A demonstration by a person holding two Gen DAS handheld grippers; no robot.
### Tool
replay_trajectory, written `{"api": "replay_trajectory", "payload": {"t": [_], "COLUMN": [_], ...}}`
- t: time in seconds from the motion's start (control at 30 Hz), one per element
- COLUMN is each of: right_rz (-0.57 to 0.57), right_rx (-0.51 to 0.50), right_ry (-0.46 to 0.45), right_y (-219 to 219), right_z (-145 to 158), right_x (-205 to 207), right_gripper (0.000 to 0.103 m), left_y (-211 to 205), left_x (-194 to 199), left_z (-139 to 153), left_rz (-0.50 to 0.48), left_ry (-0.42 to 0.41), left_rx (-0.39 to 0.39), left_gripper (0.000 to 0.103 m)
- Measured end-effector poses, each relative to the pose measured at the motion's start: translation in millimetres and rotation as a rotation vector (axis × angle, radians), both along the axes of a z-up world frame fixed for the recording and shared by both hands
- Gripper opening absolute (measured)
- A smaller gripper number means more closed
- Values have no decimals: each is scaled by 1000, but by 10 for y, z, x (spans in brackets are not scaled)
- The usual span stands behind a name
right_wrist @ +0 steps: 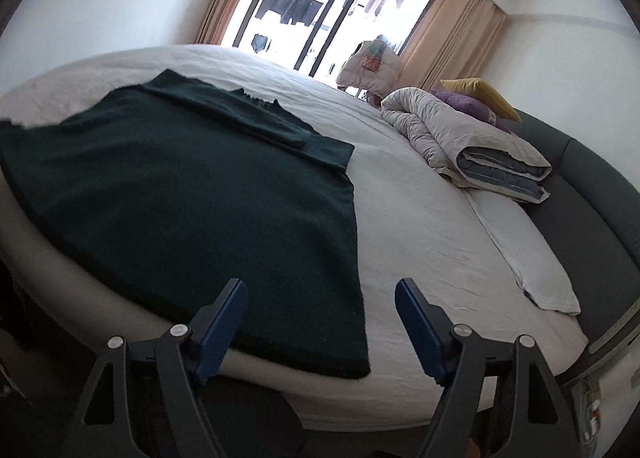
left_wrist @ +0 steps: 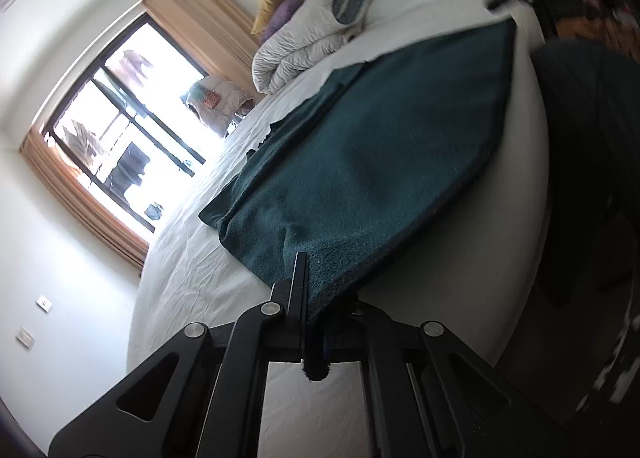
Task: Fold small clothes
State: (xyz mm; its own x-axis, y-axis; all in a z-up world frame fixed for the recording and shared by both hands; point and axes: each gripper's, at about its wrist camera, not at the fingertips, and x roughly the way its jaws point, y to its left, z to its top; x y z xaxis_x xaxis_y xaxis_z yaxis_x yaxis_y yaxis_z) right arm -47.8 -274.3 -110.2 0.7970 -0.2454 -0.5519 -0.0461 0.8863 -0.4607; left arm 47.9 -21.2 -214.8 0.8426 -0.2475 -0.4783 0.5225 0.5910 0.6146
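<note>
A dark green knitted garment (left_wrist: 380,158) lies spread flat on the white bed sheet (left_wrist: 192,282), with a sleeve folded across its far part. My left gripper (left_wrist: 306,278) is shut on the near corner of the garment's hem and holds that corner a little above the sheet. In the right wrist view the same garment (right_wrist: 180,186) reaches the bed's near edge. My right gripper (right_wrist: 320,286) stands open just above its near right corner. The blue pads (right_wrist: 218,334) are wide apart and press on nothing.
A rolled grey quilt (right_wrist: 460,138) lies at the head of the bed with yellow and purple pillows (right_wrist: 484,94) behind it. The dark padded headboard (right_wrist: 580,186) runs along the right. A window with curtains (right_wrist: 332,6) is beyond the bed.
</note>
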Motion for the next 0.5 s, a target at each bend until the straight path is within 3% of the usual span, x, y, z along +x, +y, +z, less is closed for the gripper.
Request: {"api": "replay_trajectory", "payload": {"t": [0.17, 0.5], "right_rz": [48, 153], "right_rx": [-125, -292], "right_ry": [50, 105], "right_y": [34, 204], "right_z": [-219, -485], "right_x": [-130, -52], "right_gripper": [72, 66], "left_y": [-3, -36], "left_x": [42, 181], "left_z": [413, 1038], "left_rz": [24, 58], "left_ry": [11, -7], "left_rx": [-121, -255], "left_gripper": [3, 3]}}
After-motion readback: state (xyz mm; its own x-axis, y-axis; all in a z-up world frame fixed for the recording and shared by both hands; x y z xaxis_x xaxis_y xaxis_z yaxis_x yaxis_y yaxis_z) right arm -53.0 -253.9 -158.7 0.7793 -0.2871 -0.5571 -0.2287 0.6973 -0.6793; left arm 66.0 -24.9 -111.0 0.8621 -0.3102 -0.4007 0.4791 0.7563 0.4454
